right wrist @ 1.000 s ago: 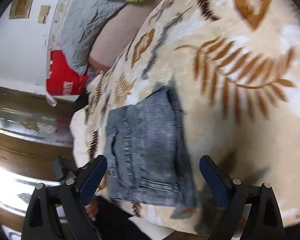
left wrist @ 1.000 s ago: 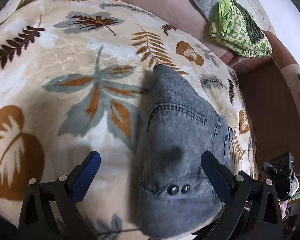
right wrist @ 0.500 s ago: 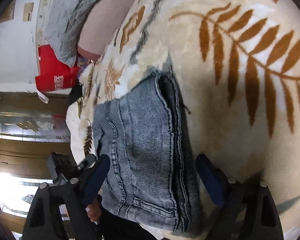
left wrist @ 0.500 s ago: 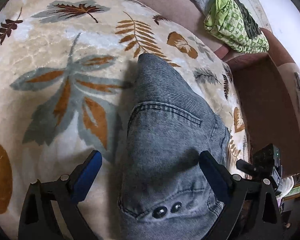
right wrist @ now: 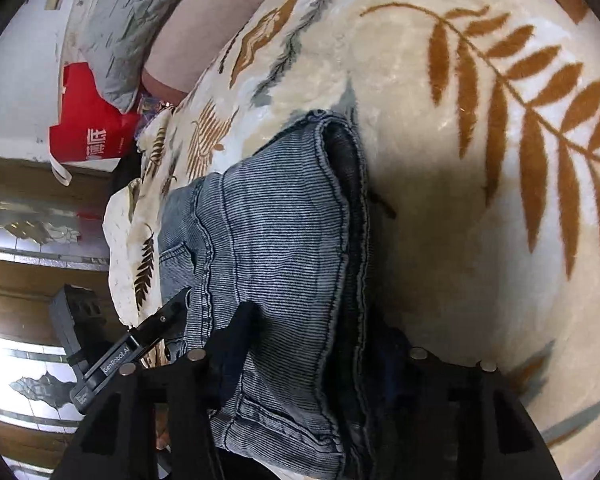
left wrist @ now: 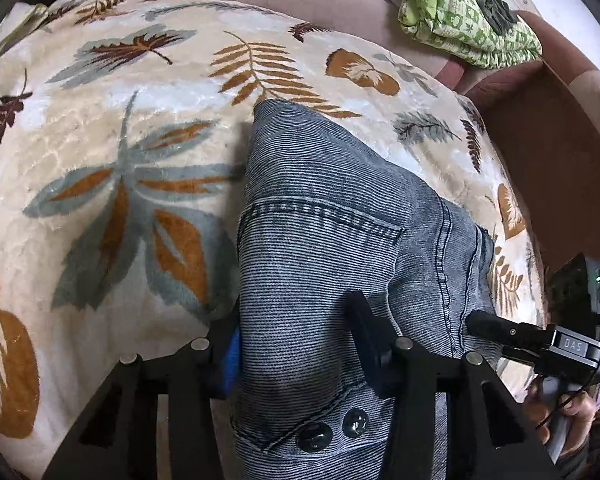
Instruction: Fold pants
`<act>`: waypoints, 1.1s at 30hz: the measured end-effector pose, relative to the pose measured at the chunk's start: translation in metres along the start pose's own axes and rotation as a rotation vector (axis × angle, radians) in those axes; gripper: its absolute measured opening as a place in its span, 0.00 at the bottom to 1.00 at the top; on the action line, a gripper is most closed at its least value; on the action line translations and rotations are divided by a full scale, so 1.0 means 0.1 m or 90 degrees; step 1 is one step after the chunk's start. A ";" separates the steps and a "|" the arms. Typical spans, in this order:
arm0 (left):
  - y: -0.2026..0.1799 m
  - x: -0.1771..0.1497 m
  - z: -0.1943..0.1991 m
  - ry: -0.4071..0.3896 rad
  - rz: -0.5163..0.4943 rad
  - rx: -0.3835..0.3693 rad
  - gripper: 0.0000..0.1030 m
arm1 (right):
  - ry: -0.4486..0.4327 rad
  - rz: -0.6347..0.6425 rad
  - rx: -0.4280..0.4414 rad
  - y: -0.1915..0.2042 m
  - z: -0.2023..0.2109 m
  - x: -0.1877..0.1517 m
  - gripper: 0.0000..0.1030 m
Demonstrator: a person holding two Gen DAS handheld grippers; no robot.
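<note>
Both my grippers are clamped on the folded pants (left wrist: 324, 216) — left gripper (left wrist: 296, 344) at the waistband, right gripper (right wrist: 320, 356) over the stacked edge — on the leaf-print blanket (left wrist: 100, 128).

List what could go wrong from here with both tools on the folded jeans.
1. The left tool pinches only the jeans near the waistband buttons; lifting may let the lower layers sag and unfold.
2. The right tool straddles the thick stacked edge; layers could slip apart.
3. The plush leaf-print blanket might drag on the denim if it is slid.
</note>
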State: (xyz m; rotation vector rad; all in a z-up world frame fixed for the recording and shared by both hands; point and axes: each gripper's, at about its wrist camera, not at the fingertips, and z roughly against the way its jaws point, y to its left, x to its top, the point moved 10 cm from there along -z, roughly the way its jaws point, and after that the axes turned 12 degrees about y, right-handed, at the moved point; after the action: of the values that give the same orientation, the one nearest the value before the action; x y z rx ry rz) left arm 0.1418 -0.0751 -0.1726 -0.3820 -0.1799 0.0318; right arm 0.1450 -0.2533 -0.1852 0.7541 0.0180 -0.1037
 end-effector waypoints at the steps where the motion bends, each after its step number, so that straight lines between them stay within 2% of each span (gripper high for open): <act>1: -0.01 0.00 0.01 -0.002 -0.004 0.007 0.45 | -0.001 0.008 -0.006 0.02 0.00 0.00 0.53; 2: -0.02 0.00 0.01 -0.005 -0.011 0.015 0.44 | -0.004 0.015 -0.015 0.02 0.00 -0.01 0.41; 4: -0.05 -0.01 0.04 -0.010 -0.021 0.028 0.39 | -0.010 0.026 -0.033 0.05 0.02 -0.05 0.30; 7: -0.09 -0.01 0.07 -0.019 -0.041 0.050 0.32 | -0.028 0.045 -0.049 0.15 0.08 -0.09 0.25; 13: -0.14 -0.04 0.21 -0.034 -0.062 0.064 0.23 | -0.056 0.093 -0.061 0.41 0.28 -0.18 0.23; 17: -0.19 -0.04 0.41 -0.065 -0.075 0.073 0.21 | -0.070 0.120 -0.065 0.61 0.38 -0.23 0.23; 22: -0.22 0.06 0.85 -0.125 -0.089 0.080 0.21 | -0.101 0.156 -0.051 0.96 0.56 -0.23 0.23; 29: -0.01 0.58 1.49 -0.199 -0.085 0.102 0.21 | -0.127 0.218 -0.022 1.61 0.64 0.11 0.23; 33: 0.17 0.89 1.62 -0.225 -0.075 0.124 0.21 | -0.130 0.244 -0.004 1.98 0.51 0.43 0.23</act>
State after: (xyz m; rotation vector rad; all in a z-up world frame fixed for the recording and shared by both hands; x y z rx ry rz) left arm 0.2003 0.0060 -0.0161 -0.1689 -0.5434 0.0008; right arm 0.2064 -0.1487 -0.0156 0.7255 -0.3191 0.1847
